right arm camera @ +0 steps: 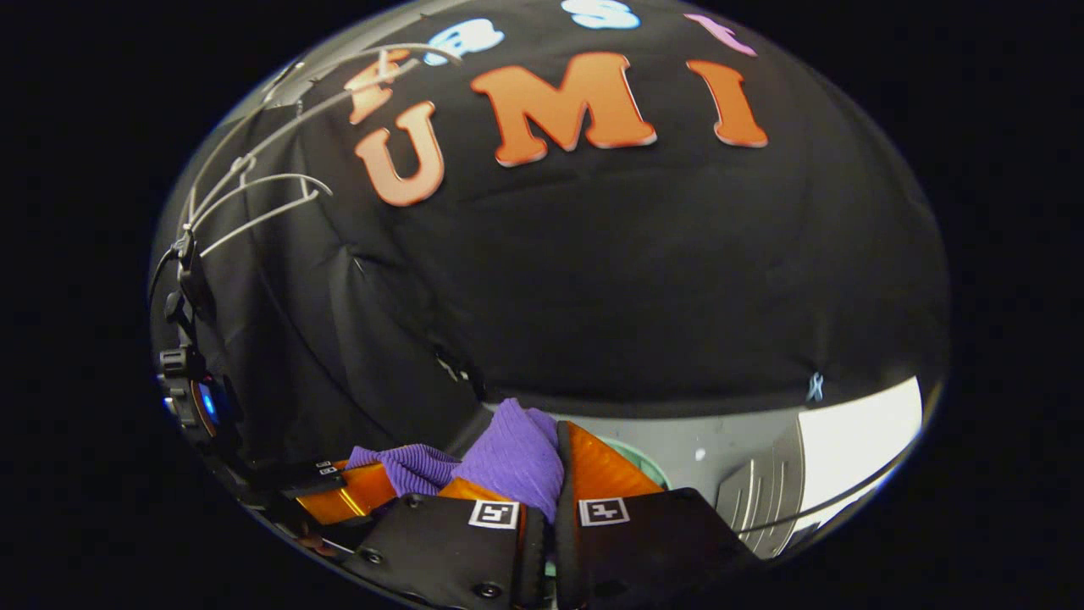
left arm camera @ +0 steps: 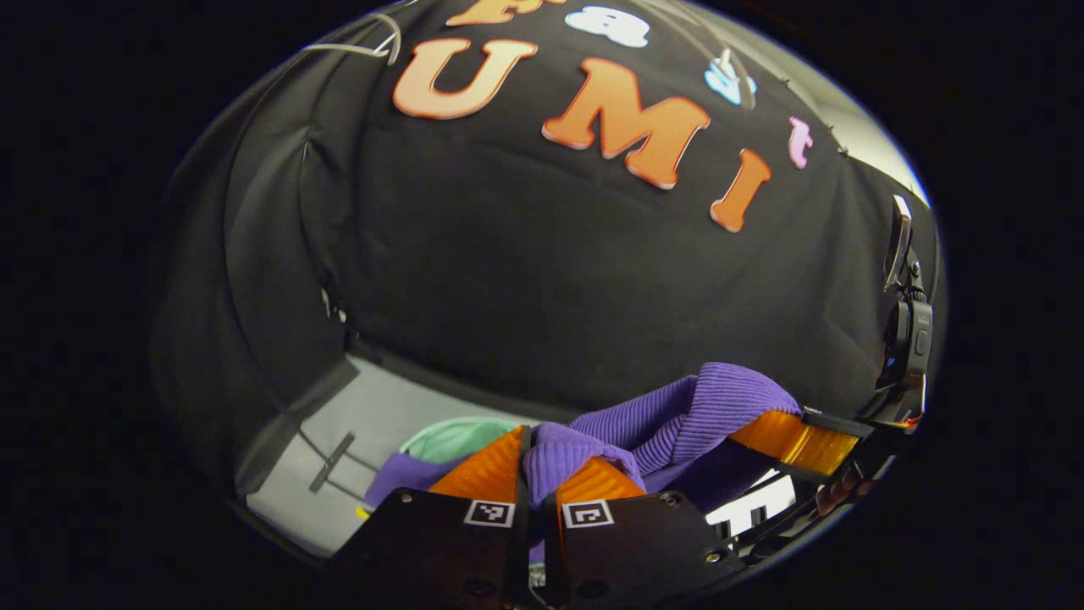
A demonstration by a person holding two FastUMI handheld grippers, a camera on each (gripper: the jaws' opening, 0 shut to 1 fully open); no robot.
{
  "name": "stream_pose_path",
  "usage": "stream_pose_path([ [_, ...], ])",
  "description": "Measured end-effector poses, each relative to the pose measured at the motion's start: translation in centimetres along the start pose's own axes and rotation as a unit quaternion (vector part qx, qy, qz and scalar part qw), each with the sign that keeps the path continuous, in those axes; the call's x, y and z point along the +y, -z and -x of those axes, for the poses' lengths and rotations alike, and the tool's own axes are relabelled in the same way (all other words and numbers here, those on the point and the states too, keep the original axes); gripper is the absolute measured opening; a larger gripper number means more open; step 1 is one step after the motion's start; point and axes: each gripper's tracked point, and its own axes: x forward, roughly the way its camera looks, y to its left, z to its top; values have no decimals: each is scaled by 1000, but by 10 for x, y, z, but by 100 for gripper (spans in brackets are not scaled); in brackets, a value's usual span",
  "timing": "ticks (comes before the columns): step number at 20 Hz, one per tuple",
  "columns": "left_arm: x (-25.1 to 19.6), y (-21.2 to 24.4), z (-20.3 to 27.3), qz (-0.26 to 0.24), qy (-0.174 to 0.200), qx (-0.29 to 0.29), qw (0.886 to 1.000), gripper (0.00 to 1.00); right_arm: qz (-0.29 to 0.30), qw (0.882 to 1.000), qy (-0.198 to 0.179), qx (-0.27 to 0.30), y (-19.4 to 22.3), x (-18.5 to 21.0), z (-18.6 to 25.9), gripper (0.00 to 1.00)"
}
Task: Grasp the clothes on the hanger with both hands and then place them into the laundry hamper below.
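A purple ribbed garment stretches between both grippers. In the left gripper view my left gripper is shut on a bunched fold of it, and the right gripper grips its other end at the right. In the right gripper view my right gripper is shut on the purple garment, and the left gripper holds the far end at lower left. A pale green hamper rim shows below the cloth, and the hamper peeks out beside my right finger. Empty wire hangers hang at the upper left.
The black cloth wall stands close ahead in both views. Grey floor lies beneath, with a dark tape mark on it. A bright white panel sits at the lower right. Another wire hanger hook shows at the top left.
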Motion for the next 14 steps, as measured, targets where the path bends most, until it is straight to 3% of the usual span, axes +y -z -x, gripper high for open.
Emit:
stream_pose_path([
  [2, 0, 34, -5, 26, -4, 77, 997, 8, -26, 998, 13, 48, 35, -11, -11, 12],
  [4, 5, 48, -14, 44, -17, 108, 993, 8, -25, 996, 18, 86, 66, -19, -16, 13],
  [11, 9, 61, -32, 60, -38, 133, 989, 9, -54, 988, 29, 139, 84, -29, -30, 14],
  [14, 14, 62, -35, 69, -42, 135, 988, 13, -55, 987, 27, 147, 90, -32, -38, 21],
])
